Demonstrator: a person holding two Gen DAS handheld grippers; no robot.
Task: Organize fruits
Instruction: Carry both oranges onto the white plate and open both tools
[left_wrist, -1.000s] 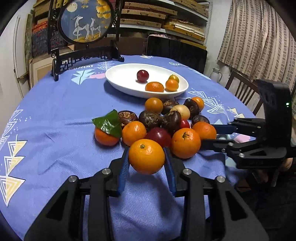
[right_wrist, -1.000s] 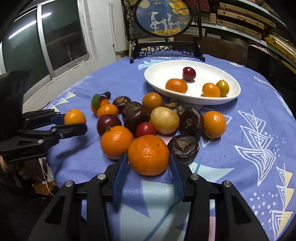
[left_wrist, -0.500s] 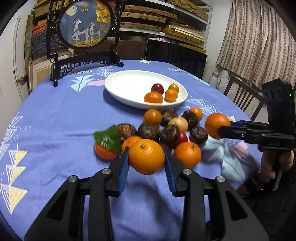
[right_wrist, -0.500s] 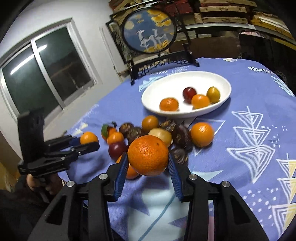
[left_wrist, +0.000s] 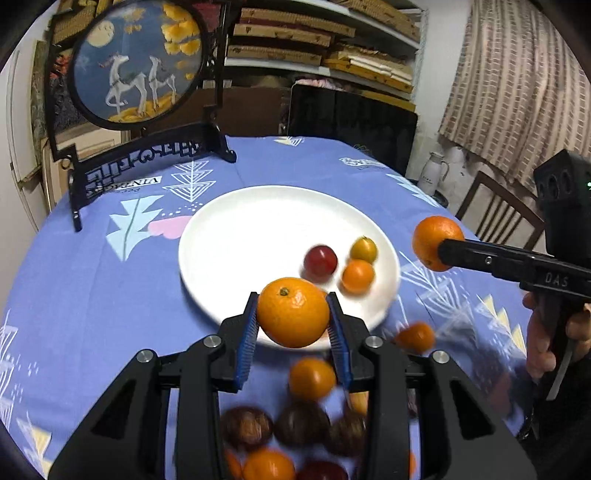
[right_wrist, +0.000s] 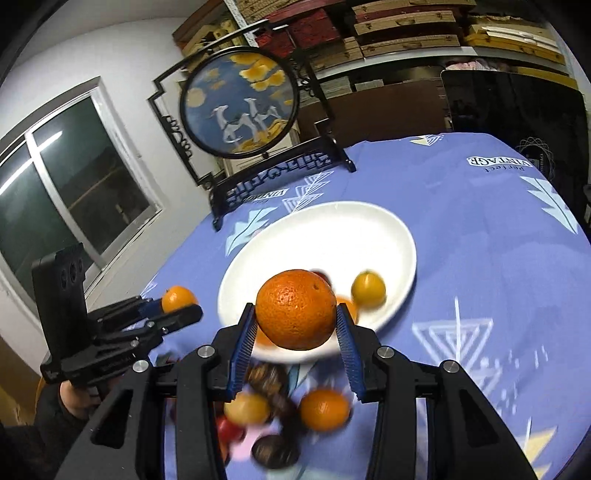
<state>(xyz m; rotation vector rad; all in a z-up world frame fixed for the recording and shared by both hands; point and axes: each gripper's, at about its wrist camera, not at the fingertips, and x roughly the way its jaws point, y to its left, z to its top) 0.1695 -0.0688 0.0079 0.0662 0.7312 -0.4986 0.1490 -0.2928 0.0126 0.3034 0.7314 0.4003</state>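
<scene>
While both tools are raised above the worktop (left_wrist: 92, 288), each one is clamped on a piece of fruit. The left tool (left_wrist: 292, 325) has its blue pads pressed against the sides of an orange (left_wrist: 292, 312), which hangs over the near rim of the white plate (left_wrist: 236, 236). The right tool (right_wrist: 296, 325) grips a second, rougher-skinned orange (right_wrist: 295, 309) the same way, also over the plate's near edge. From the left camera that right tool appears on the right, its orange held level with the plate's right side.

On the plate lie a red fruit (left_wrist: 320, 263), a small yellow fruit (left_wrist: 364, 249) and a small orange one (left_wrist: 357, 276), close together on its right half. Near the plate, on the blue patterned cloth, sits the loose heap: several small oranges (left_wrist: 312, 378) and dark brown fruits (left_wrist: 246, 428), blurred and partly hidden by the tool bodies.

At the far left of the worktop stands a round painted screen (left_wrist: 136, 62) in a black frame.
</scene>
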